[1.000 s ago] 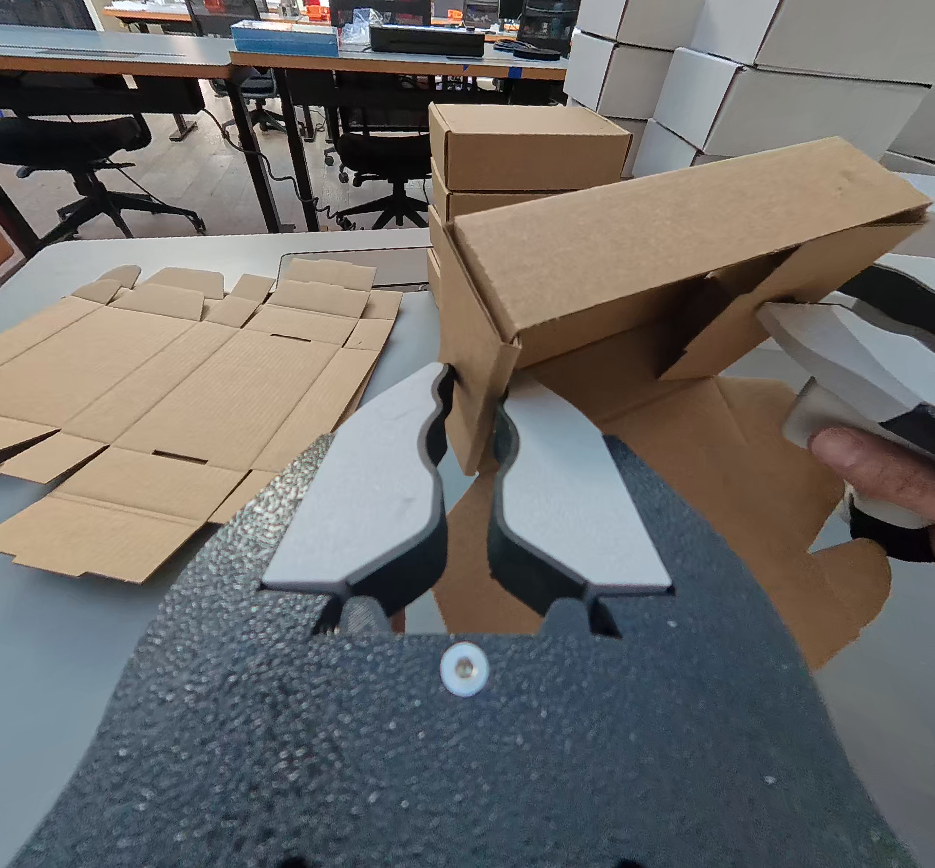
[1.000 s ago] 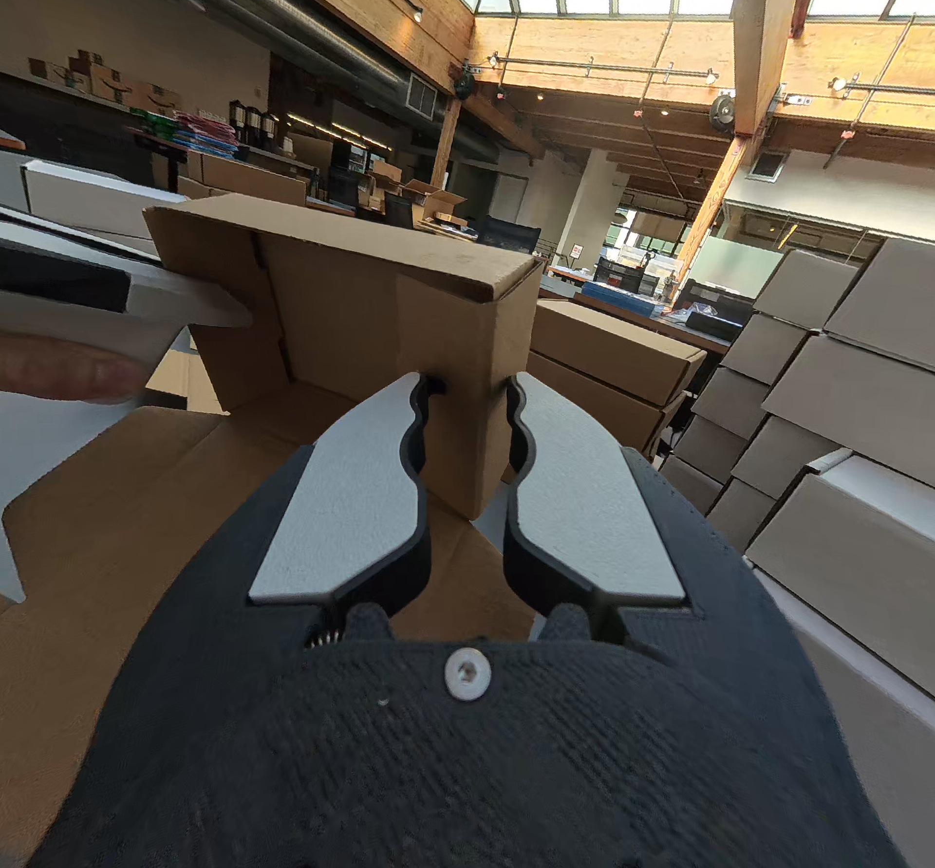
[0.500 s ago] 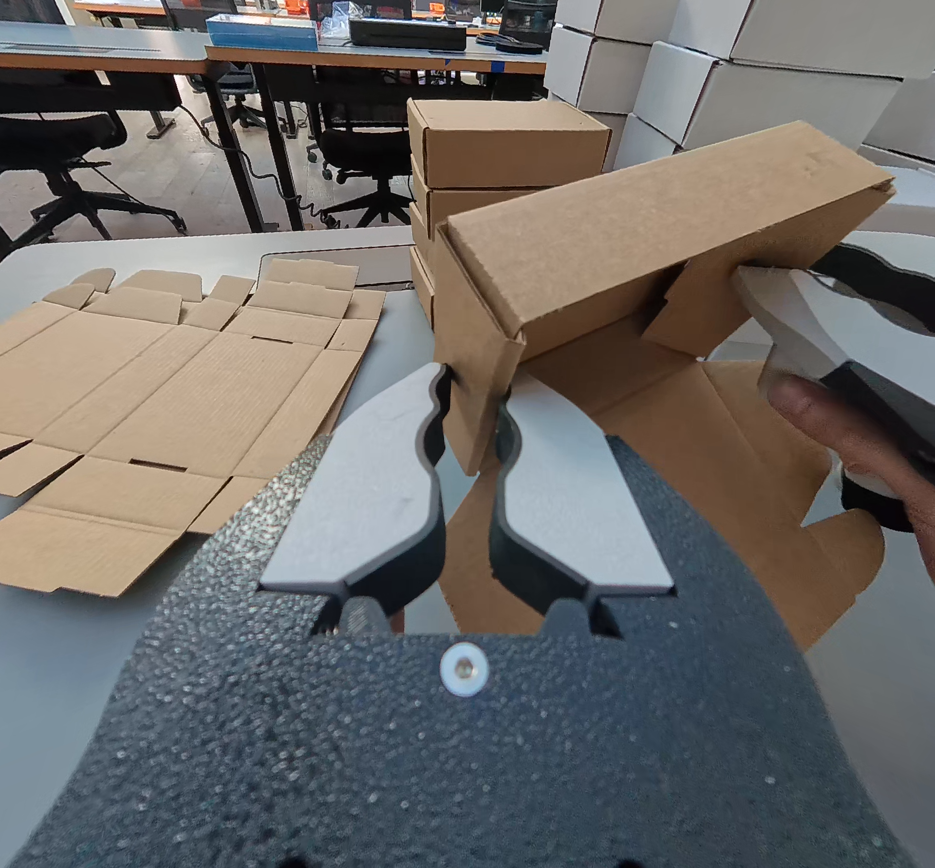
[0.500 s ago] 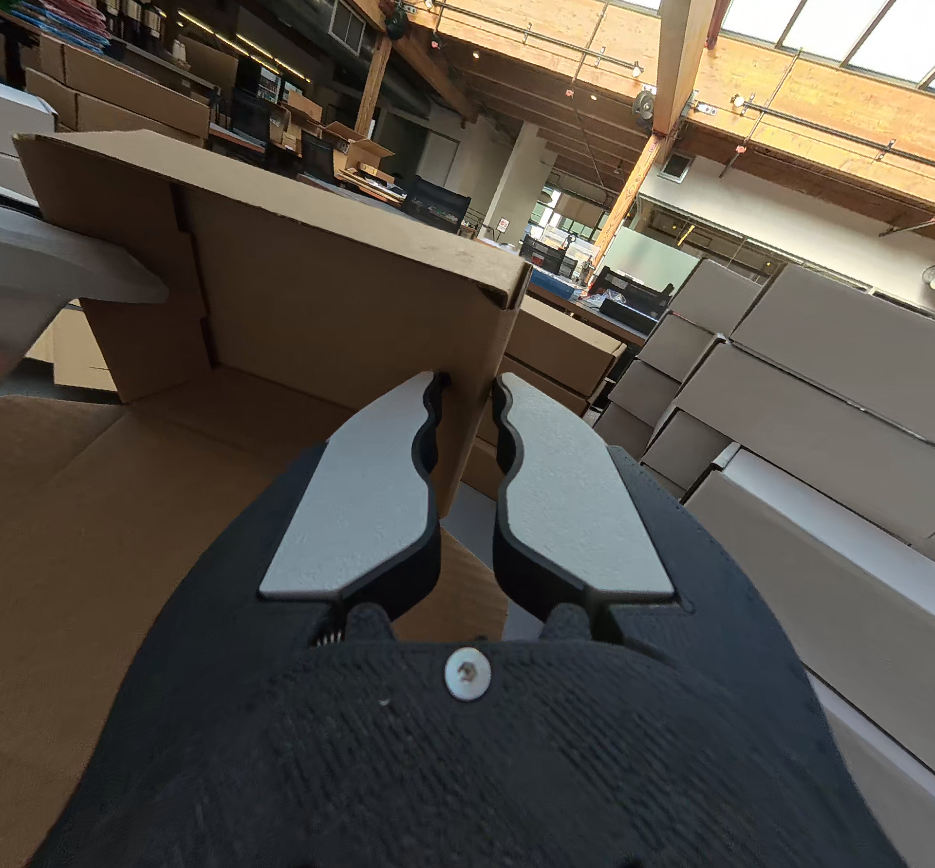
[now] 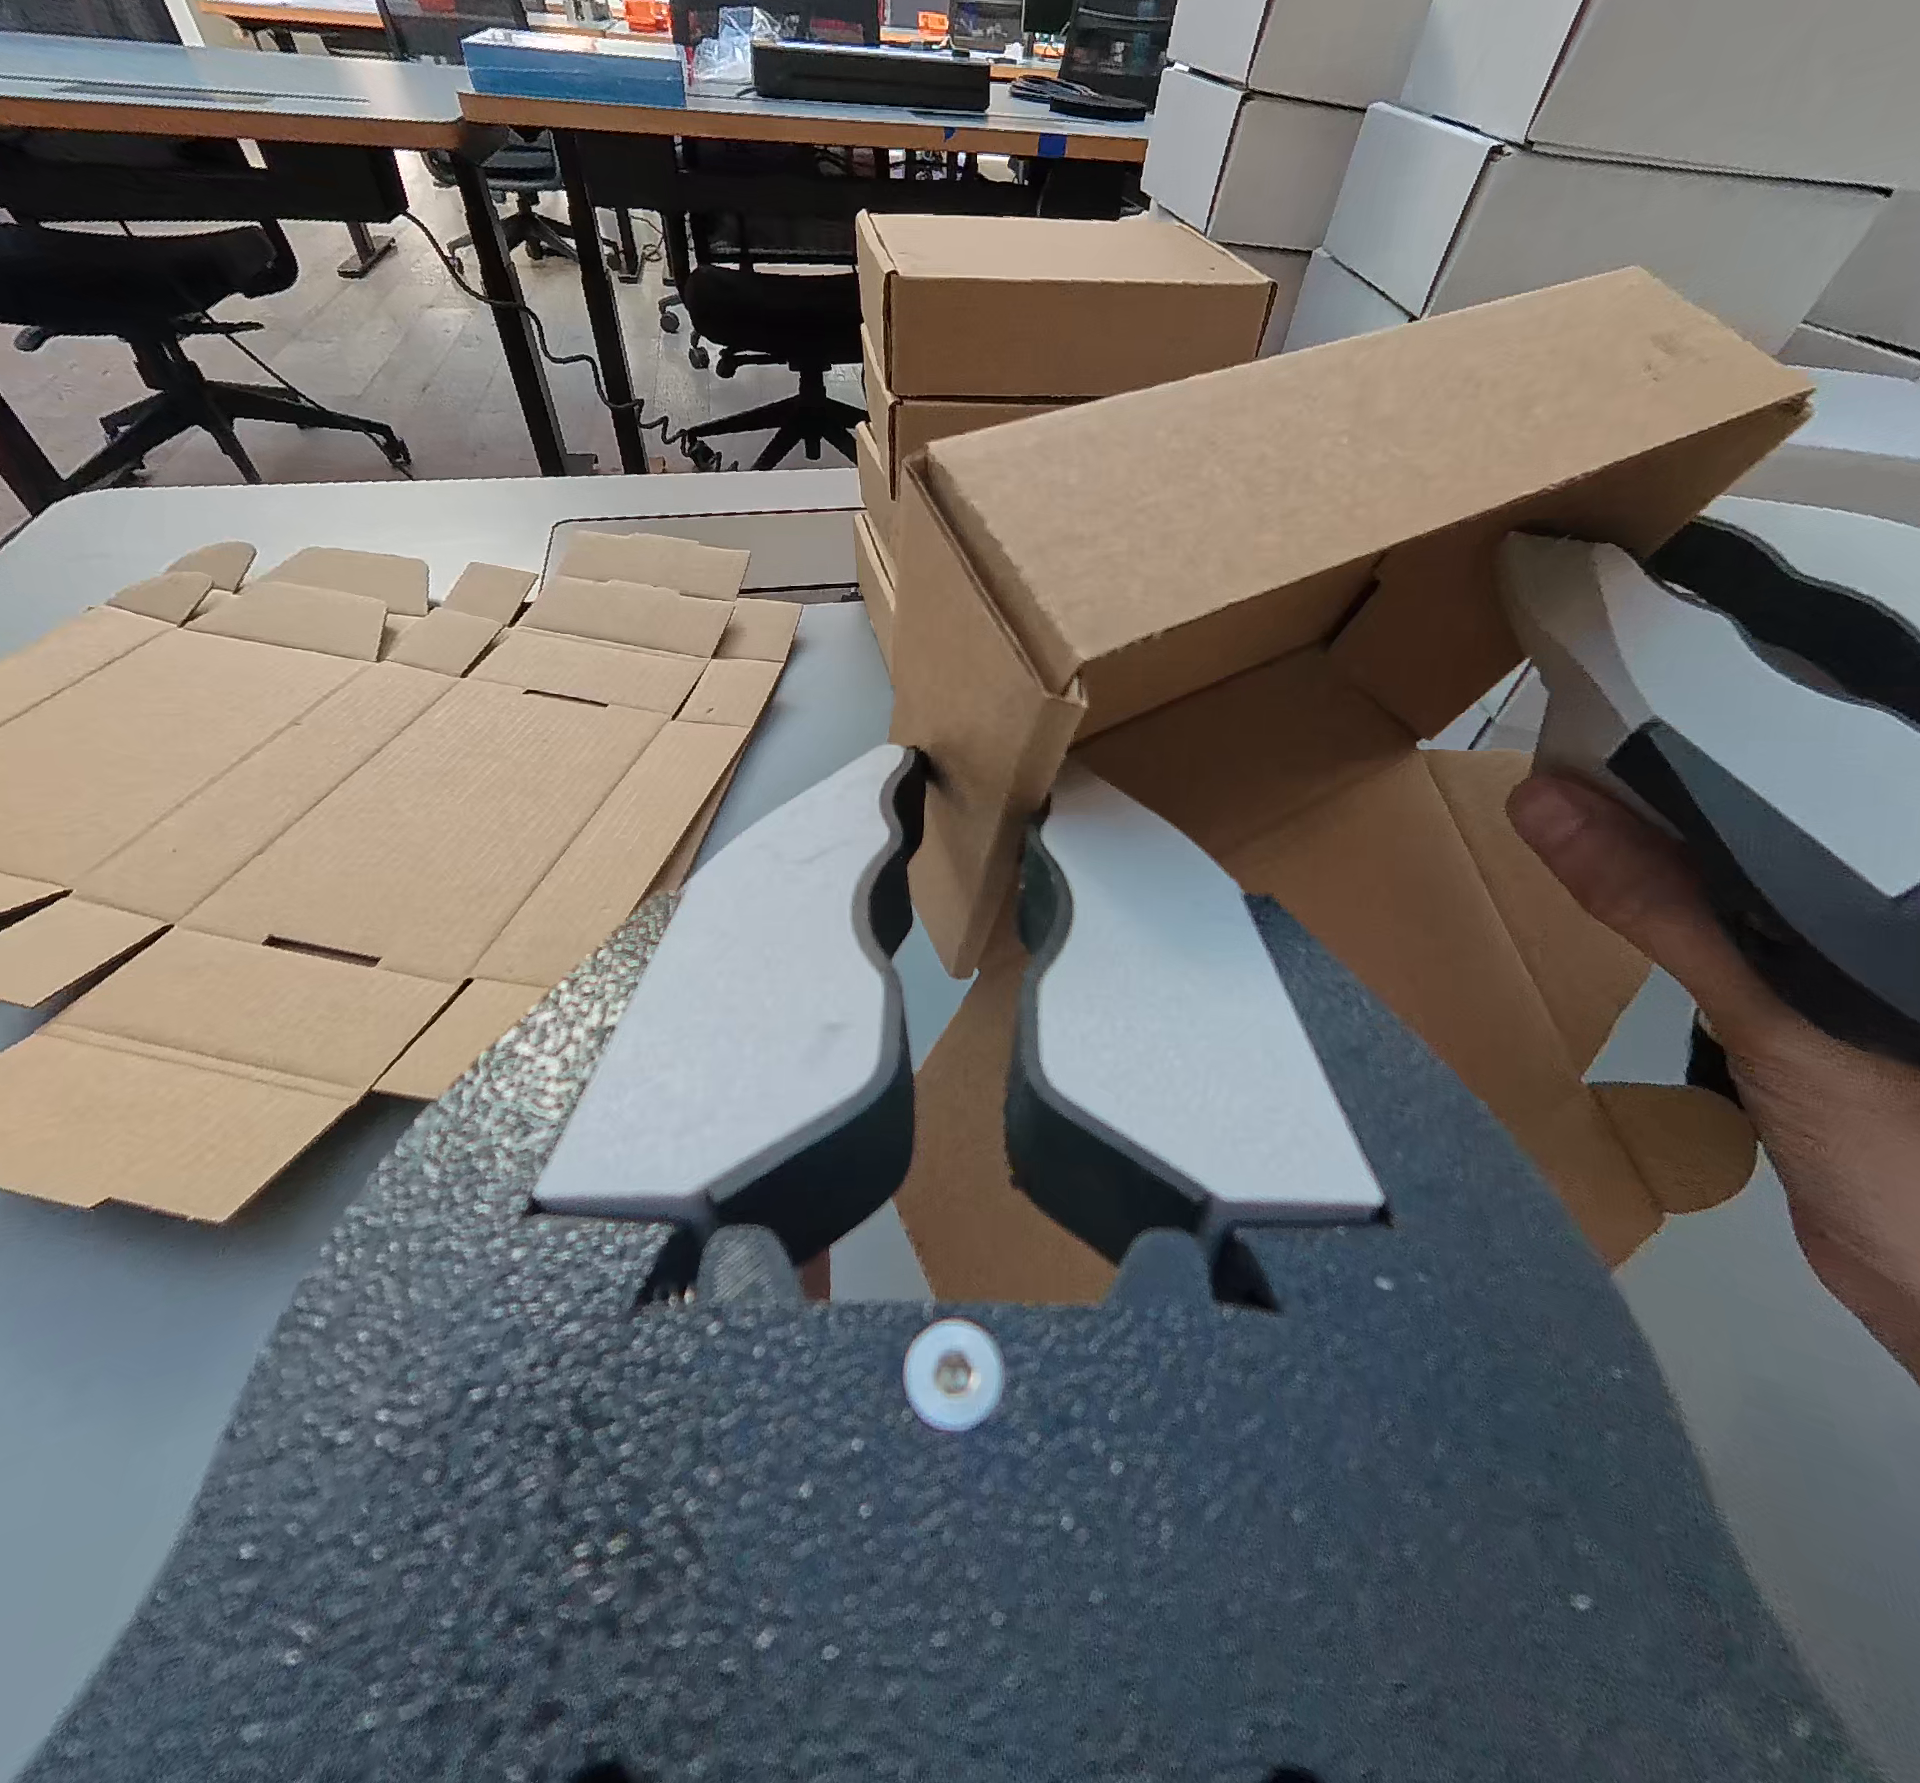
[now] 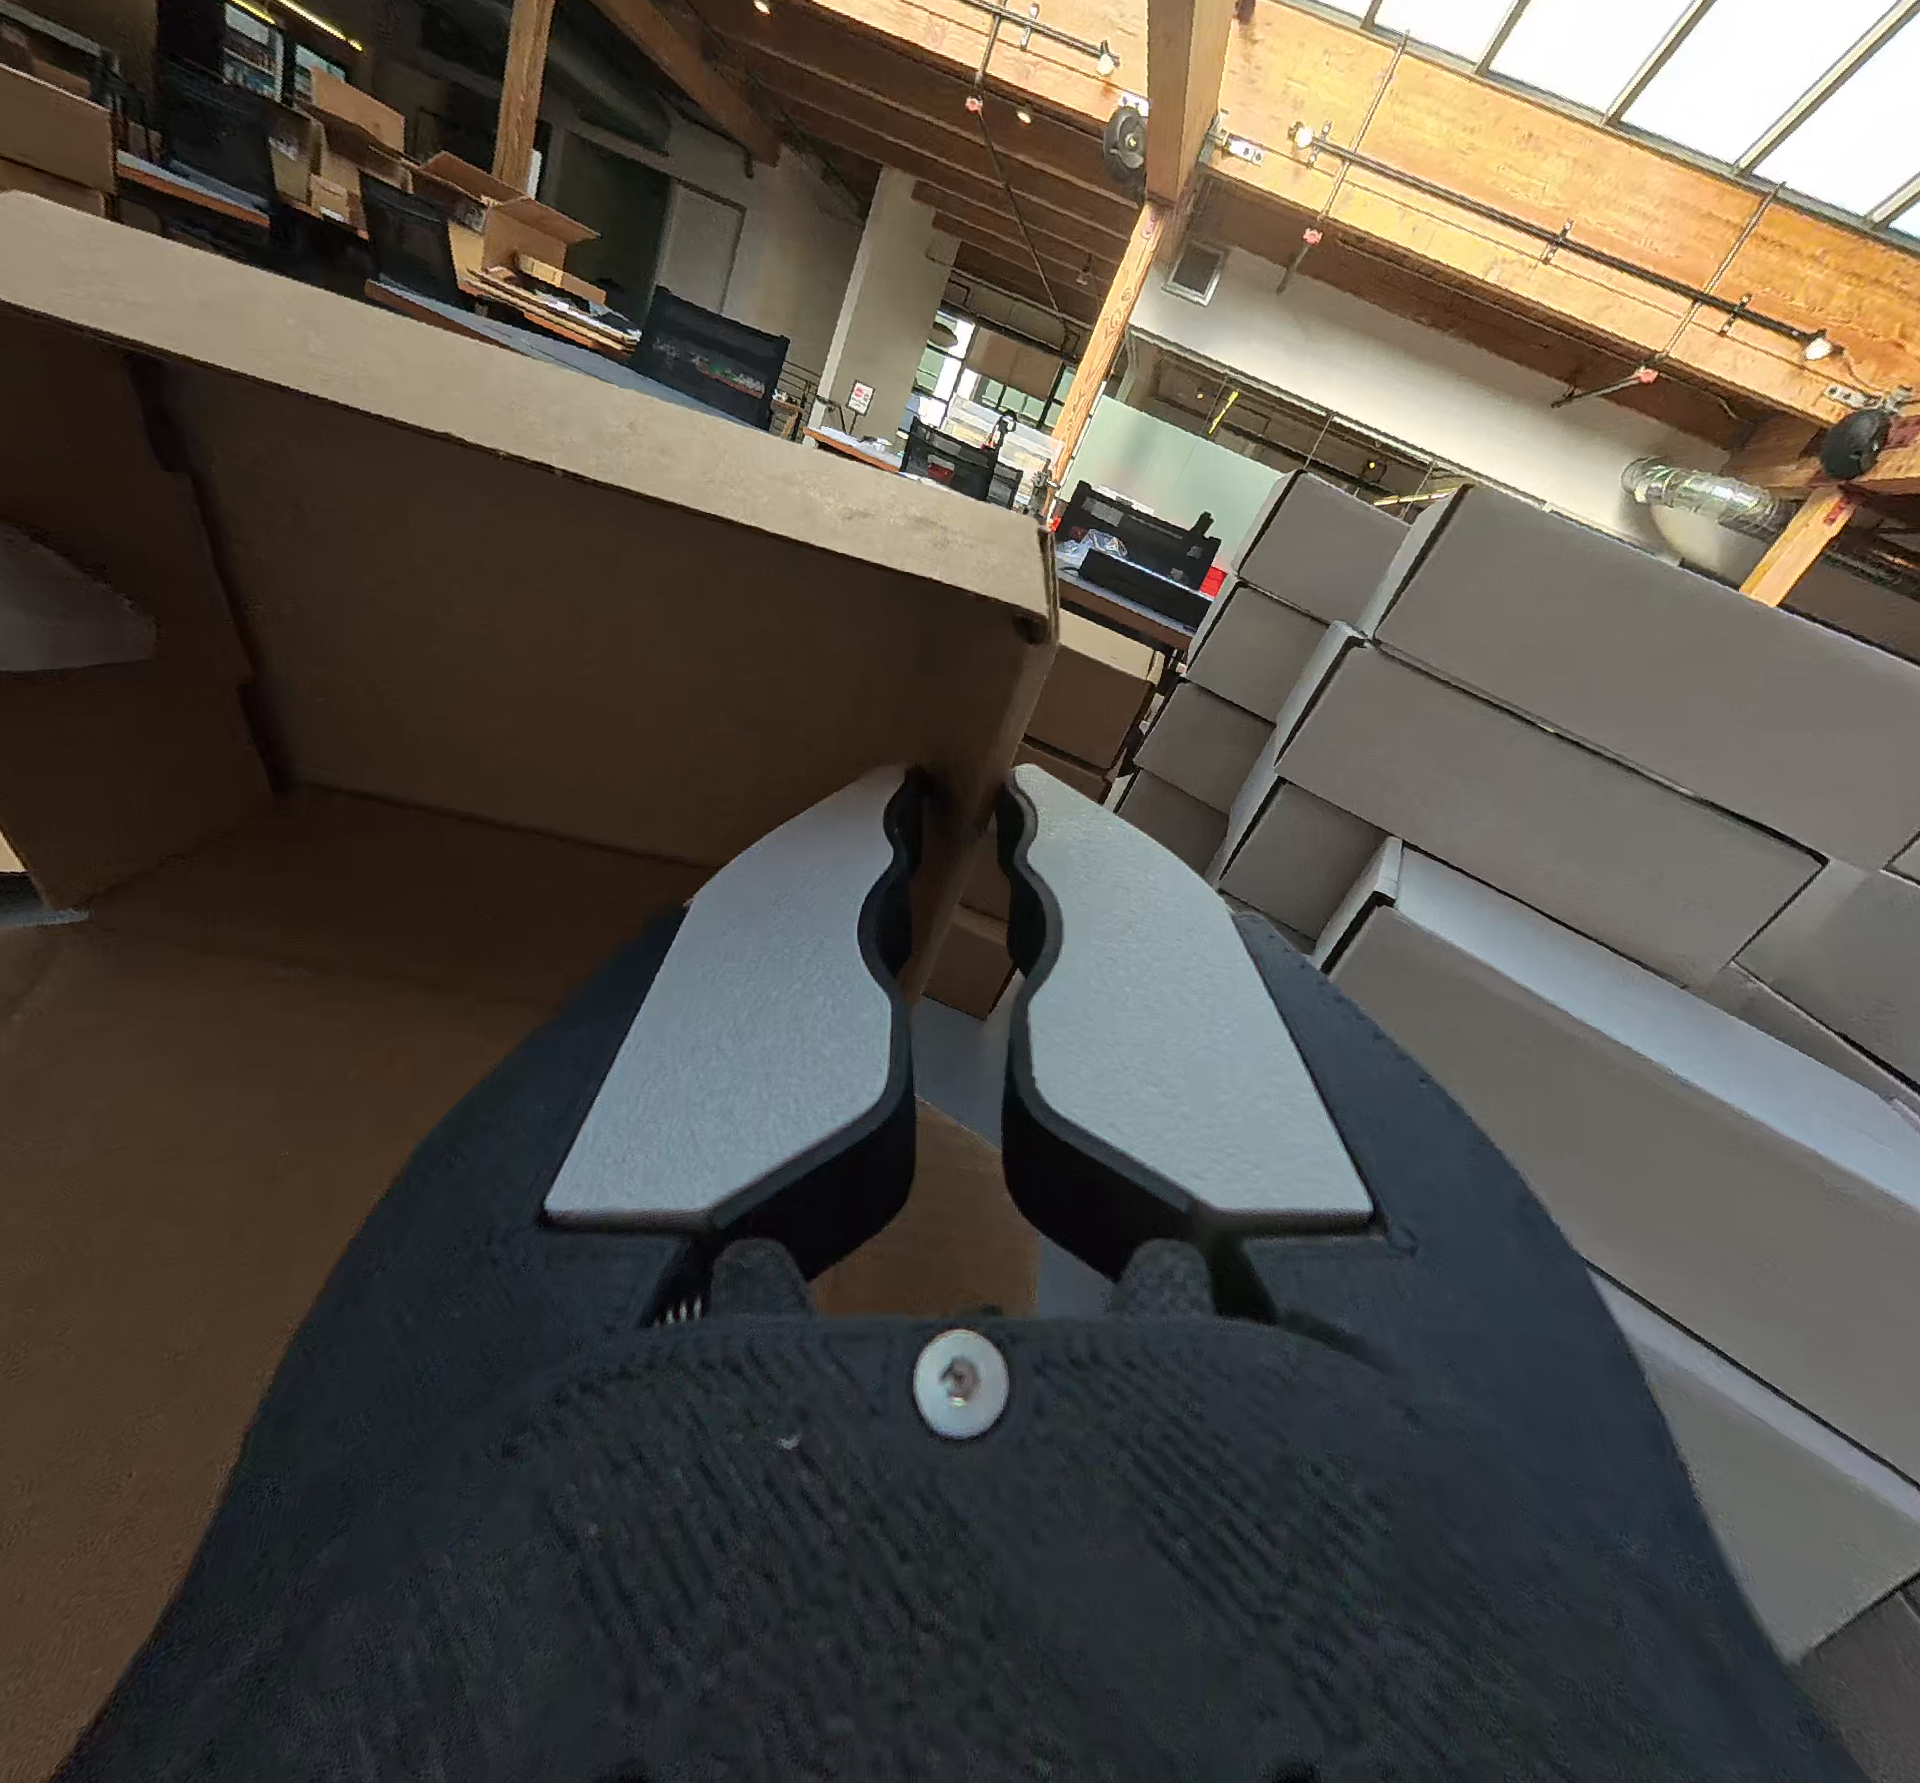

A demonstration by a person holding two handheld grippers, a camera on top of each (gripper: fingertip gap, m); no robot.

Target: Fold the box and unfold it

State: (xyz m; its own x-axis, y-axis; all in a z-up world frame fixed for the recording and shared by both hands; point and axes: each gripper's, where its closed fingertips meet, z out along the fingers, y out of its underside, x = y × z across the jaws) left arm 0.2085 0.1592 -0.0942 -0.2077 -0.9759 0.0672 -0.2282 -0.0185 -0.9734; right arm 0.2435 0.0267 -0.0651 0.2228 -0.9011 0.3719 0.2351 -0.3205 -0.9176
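Observation:
A half-folded brown cardboard box (image 5: 1299,528) is held in the air between both grippers, its long wall folded up and tilted, its base panel (image 5: 1351,902) hanging below. My left gripper (image 5: 971,798) is shut on the box's left end wall. My right gripper (image 6: 951,788) is shut on the box's right end wall (image 6: 977,746); the right gripper also shows in the left wrist view (image 5: 1704,684), held by a hand (image 5: 1704,964). The box's long wall fills the left of the right wrist view (image 6: 582,611).
Flat unfolded cardboard blanks (image 5: 312,798) lie on the grey table (image 5: 125,1338) at the left. A stack of folded brown boxes (image 5: 1049,310) stands behind the held box. White boxes (image 5: 1621,112) are stacked at the right, also in the right wrist view (image 6: 1558,798). Desks and chairs stand beyond.
The right gripper has closed in on the box's right end wall and tilted upward. The box has shifted slightly up and left in the left wrist view. The left gripper keeps its grip.

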